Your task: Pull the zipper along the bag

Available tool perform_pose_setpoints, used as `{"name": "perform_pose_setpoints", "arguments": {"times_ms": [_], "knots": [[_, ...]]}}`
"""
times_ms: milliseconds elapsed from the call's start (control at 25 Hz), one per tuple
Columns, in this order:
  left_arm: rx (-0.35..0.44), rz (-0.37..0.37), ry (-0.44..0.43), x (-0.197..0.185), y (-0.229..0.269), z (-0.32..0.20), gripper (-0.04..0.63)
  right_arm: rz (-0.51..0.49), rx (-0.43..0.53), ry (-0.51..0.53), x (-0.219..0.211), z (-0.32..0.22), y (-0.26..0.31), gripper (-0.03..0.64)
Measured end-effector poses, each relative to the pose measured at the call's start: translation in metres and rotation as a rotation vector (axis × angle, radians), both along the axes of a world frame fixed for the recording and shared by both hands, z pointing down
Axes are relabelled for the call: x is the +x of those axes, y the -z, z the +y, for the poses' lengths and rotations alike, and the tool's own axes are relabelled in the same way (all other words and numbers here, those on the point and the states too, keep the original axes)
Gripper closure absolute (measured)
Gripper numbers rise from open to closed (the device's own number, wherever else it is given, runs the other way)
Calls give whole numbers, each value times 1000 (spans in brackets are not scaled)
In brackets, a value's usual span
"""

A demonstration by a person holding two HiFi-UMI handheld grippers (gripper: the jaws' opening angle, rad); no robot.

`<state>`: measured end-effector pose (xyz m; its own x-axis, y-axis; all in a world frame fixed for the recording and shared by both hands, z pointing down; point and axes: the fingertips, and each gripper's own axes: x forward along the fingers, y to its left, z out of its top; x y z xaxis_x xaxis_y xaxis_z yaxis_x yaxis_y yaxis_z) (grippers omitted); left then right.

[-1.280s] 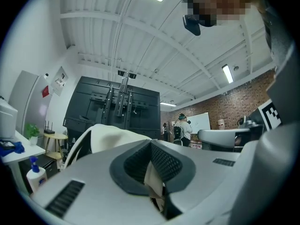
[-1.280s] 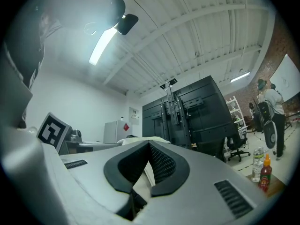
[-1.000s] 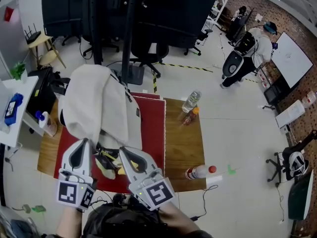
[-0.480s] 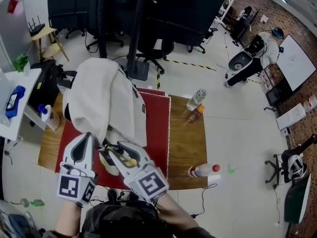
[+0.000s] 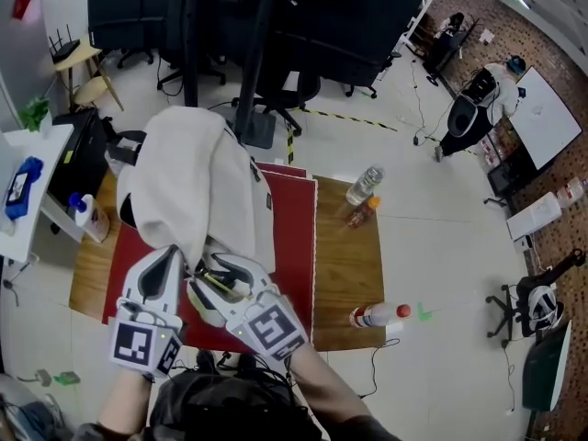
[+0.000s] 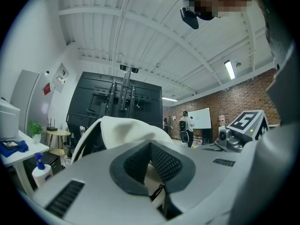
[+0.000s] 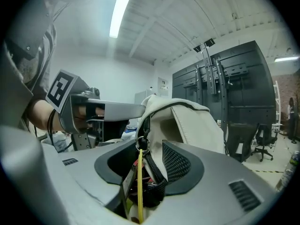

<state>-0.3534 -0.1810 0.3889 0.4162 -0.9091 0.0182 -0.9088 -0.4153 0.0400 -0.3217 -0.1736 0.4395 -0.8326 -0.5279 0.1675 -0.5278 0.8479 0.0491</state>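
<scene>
Largest thing in front of me is the red mat [image 5: 292,246], spread under both tools and running out ahead of them, and lying on it is the white bag [image 5: 197,186]. Its bulk stretches away beyond the jaw tips, and its near end sits right at them. The left gripper [image 6: 151,147] is closed all the way down, and in its own view a thin fold of the bag's cream fabric with a dark edge shows right at the pads, so I take it to be pinching the bag's near edge to steady it. Just to its right, the right gripper [image 7: 152,150] has its jaws opening. The pads stand clear of what is between them, so it grips nothing at this point. Between those jaws runs the black zipper tape [image 7: 154,172], and at its top, level with the pad tips, hangs the zipper's metal pull ring [image 7: 142,143], with a thin yellow strip [image 7: 139,186] dropping from it down the middle of the gap. As for progress, my reading is that the slider sits at the bag's near end, and from the head view the mouth there looks gaped, with something yellow showing inside. I cannot tell how much of the track beyond the jaws is joined. I judge the pull is either just finished or due for a fresh grip, and the ring would need retaking to go on.
</scene>
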Motion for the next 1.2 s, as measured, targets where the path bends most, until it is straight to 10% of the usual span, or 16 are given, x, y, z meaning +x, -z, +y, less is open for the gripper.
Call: {"name": "perform_pose_setpoints", "arguments": {"times_ms": [560, 1200], "knots": [[-12, 2, -21, -5, -6, -7, 565, 177, 80, 57, -23, 5, -9, 482], [5, -2, -54, -2, 3, -2, 565, -84, -28, 24, -4, 26, 20, 485]]}}
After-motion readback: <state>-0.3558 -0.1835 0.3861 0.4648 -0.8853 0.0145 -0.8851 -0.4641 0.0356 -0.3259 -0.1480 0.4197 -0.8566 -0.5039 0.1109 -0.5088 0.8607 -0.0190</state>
